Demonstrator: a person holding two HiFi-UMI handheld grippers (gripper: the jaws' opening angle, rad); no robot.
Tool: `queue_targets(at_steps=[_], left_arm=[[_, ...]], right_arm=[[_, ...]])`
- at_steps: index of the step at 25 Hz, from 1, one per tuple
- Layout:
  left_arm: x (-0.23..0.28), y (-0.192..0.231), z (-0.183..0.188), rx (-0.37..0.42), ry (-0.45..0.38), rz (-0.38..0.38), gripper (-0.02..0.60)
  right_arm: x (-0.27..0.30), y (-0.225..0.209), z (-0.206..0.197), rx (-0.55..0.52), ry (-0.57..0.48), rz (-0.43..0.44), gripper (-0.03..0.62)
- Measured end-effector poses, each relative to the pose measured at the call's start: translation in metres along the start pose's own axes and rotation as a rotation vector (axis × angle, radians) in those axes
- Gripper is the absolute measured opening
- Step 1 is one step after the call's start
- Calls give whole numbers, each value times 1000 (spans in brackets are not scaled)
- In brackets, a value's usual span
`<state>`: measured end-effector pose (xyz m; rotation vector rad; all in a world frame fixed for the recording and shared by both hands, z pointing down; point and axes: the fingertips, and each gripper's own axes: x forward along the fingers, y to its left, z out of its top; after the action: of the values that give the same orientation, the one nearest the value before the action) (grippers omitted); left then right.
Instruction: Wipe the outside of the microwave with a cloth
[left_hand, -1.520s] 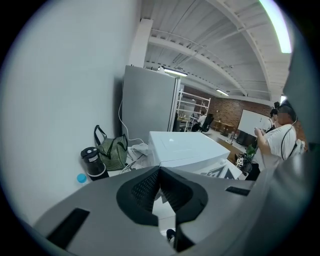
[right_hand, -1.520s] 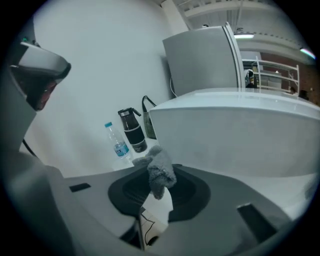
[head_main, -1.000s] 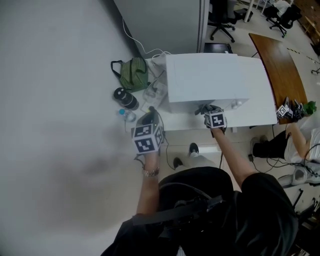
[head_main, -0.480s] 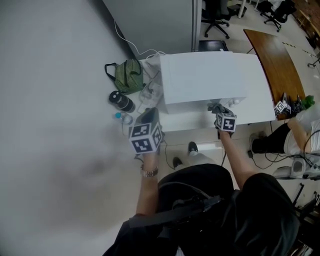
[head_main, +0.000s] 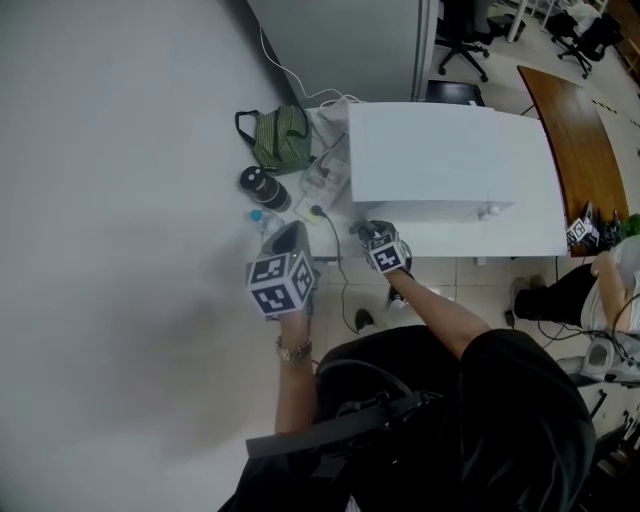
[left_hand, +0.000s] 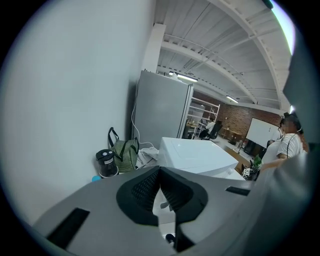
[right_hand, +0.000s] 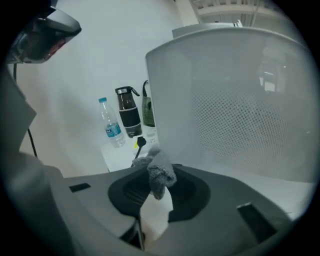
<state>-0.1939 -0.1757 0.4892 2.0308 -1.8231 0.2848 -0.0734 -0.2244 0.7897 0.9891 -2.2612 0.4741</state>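
The white microwave (head_main: 430, 160) stands on a white table (head_main: 520, 238). In the head view my right gripper (head_main: 372, 234) is at the microwave's front left corner, shut on a small grey cloth (right_hand: 159, 172). The right gripper view shows the cloth bunched between the jaws of that gripper (right_hand: 156, 192), just in front of the microwave's dotted door (right_hand: 240, 115). My left gripper (head_main: 288, 245) hangs left of the table's front edge, away from the microwave (left_hand: 192, 157). The left gripper (left_hand: 160, 174) has its pads meeting with nothing between them.
Left of the microwave stand a green striped bag (head_main: 277, 138), a black flask (head_main: 262, 187) and a small water bottle (right_hand: 111, 129). A cable and plug (right_hand: 140, 143) lie on the table there. A wall runs along the left. Another person sits at the far right (head_main: 610, 270).
My right gripper has slid with the cloth from the right part of the microwave's front to its left corner. The left gripper stayed roughly where it was.
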Motion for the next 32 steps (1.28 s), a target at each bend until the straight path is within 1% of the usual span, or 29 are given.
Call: queue_targets(at_steps=[4, 8, 10, 12, 14, 16, 17, 19, 21, 23, 24, 25, 26, 29, 30, 32], left_arm=[[-8, 15, -4, -20, -2, 27, 6], [-4, 13, -5, -27, -3, 2, 6], [0, 7, -3, -24, -6, -21, 6], [3, 0, -3, -21, -3, -43, 6], [6, -10, -4, -13, 1, -70, 6], [8, -23, -5, 0, -1, -107, 6], [9, -30, -4, 5, -4, -129, 6], [9, -44, -6, 12, -6, -173, 6], [9, -58, -12, 20, 5, -213, 6], [11, -73, -23, 31, 30, -257, 6], [12, -82, -30, 36, 45, -282, 5], [13, -92, -37, 41, 57, -311, 6], [13, -104, -43, 43, 64, -343, 6], [10, -142, -59, 48, 80, -433, 5], [9, -153, -63, 55, 87, -451, 6], [6, -169, -68, 74, 101, -467, 6]], right_arm=[[-3, -35, -15, -8, 36, -61, 75], [-30, -106, -48, 32, 91, -182, 74], [-51, -148, -73, 61, 121, -274, 74], [-80, -183, -79, 101, 115, -369, 74], [-109, -214, -80, 166, 90, -450, 74], [-134, -238, -89, 236, 79, -518, 74], [-146, -243, -93, 272, 72, -536, 74], [-166, -238, -98, 366, 39, -532, 74], [-188, -218, -98, 487, -23, -499, 74], [-212, -182, -83, 608, -128, -426, 74], [-224, -162, -71, 640, -181, -383, 74], [-234, -142, -58, 638, -220, -341, 74], [-244, -124, -45, 603, -243, -305, 74], [-276, -84, -8, 433, -279, -247, 74], [-286, -75, 5, 399, -295, -235, 74], [-298, -59, 25, 365, -312, -204, 74]])
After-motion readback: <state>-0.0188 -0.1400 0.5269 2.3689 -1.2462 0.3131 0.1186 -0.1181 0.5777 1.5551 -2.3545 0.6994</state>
